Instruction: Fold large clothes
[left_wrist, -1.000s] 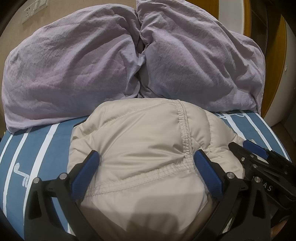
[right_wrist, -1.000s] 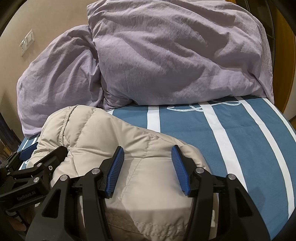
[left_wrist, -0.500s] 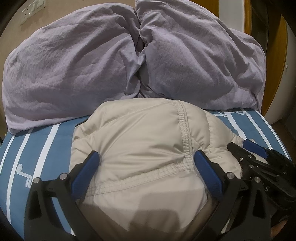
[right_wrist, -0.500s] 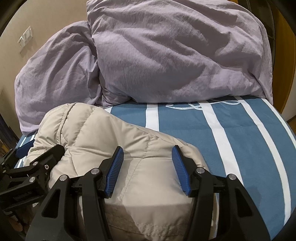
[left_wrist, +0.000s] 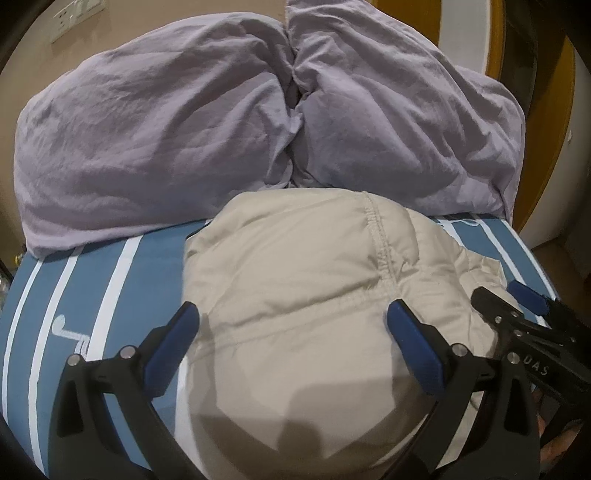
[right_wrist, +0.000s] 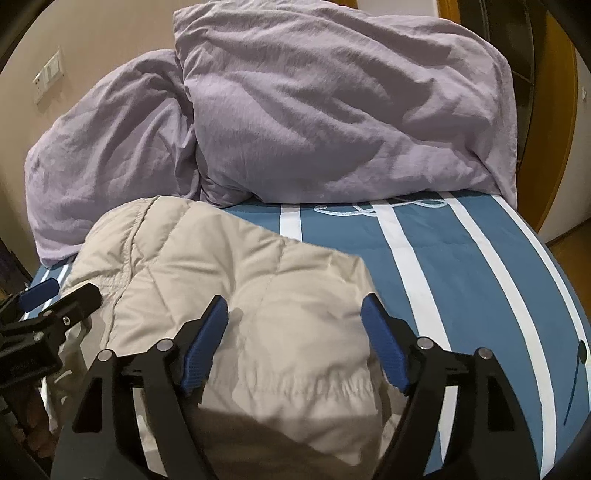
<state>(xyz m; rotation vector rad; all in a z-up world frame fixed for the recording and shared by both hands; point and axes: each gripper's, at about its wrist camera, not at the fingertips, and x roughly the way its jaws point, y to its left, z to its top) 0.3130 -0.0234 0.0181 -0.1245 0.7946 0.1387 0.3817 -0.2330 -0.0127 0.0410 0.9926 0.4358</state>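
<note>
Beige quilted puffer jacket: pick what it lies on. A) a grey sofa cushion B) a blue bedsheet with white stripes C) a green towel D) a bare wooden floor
B: the beige quilted puffer jacket sits bundled on the blue bedsheet with white stripes, in front of the lilac crumpled duvet.

Dim warm light, soft shadows, fisheye-warped edges.

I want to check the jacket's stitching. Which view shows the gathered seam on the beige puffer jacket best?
The left wrist view: the gathered seam runs down the middle of the beige puffer jacket, lit and unobstructed. The right wrist view shows it only along the jacket's far left edge, foreshortened.
</note>
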